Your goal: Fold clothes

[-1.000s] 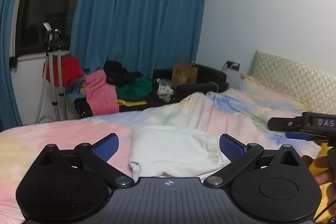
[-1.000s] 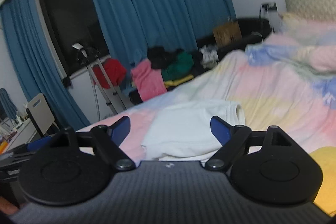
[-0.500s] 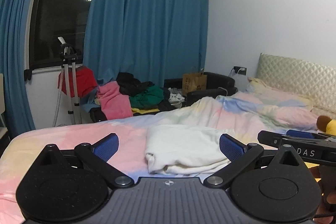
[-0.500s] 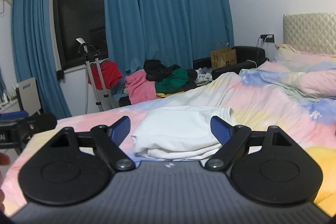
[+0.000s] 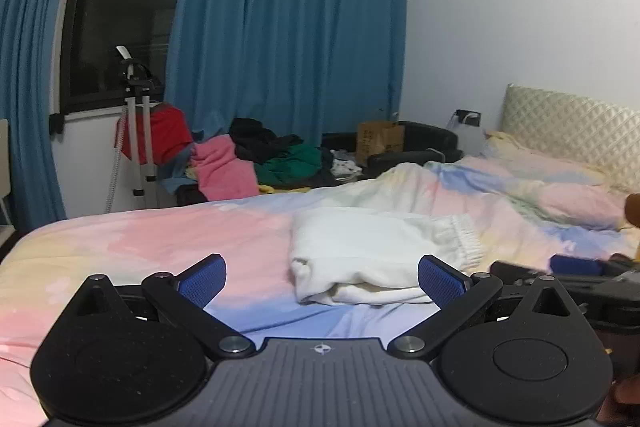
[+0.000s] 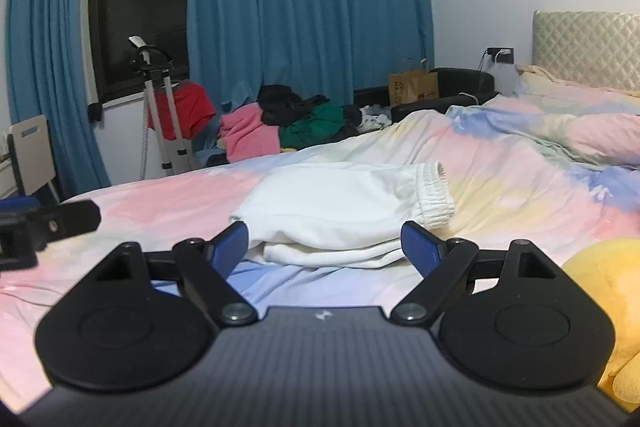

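The soft white folded trousers lie on the pastel bed. Both tongs, left and right, are wide open and empty, and have pulled back and levelled out. This fold looks finished.

pastel bed, folded white garment, yellow plush

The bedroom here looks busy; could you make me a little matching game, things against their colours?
Things:
1. folded garment
2. curtains
3. plush toy
4. cloth hung on the stand

Colours:
A. red
B. yellow
C. white
D. blue

Pairs: 1-C, 2-D, 3-B, 4-A
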Available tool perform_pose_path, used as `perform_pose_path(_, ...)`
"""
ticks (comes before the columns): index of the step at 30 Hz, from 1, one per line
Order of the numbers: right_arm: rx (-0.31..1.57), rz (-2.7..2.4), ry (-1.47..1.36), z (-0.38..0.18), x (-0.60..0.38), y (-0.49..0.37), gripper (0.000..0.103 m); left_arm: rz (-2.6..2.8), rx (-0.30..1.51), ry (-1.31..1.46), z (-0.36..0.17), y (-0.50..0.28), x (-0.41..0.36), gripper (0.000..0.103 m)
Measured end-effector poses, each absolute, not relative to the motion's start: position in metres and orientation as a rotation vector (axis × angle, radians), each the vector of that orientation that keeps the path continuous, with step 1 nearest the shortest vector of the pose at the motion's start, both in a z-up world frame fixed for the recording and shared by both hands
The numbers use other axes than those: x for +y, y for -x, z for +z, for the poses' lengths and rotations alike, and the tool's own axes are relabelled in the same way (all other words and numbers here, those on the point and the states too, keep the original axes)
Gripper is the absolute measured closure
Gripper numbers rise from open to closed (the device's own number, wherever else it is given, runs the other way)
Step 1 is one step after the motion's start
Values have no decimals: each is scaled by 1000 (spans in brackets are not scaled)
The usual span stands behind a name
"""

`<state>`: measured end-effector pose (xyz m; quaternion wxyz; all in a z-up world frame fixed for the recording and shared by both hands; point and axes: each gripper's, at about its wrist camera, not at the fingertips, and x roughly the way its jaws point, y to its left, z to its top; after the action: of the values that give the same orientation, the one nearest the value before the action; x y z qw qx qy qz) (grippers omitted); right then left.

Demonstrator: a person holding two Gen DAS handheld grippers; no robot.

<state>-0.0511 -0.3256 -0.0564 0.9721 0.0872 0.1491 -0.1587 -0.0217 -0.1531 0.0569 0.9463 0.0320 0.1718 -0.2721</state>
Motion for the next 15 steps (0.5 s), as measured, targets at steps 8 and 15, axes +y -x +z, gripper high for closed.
perform_pose_path(8, 336, -376, -184, -66, -327, 47, 18, -563, 385, -83, 37, 18, -161, 0)
perform_pose_path(15, 351, -387, -170, -67, -327, 45, 18, -555, 383, -94, 33, 21, -165, 0)
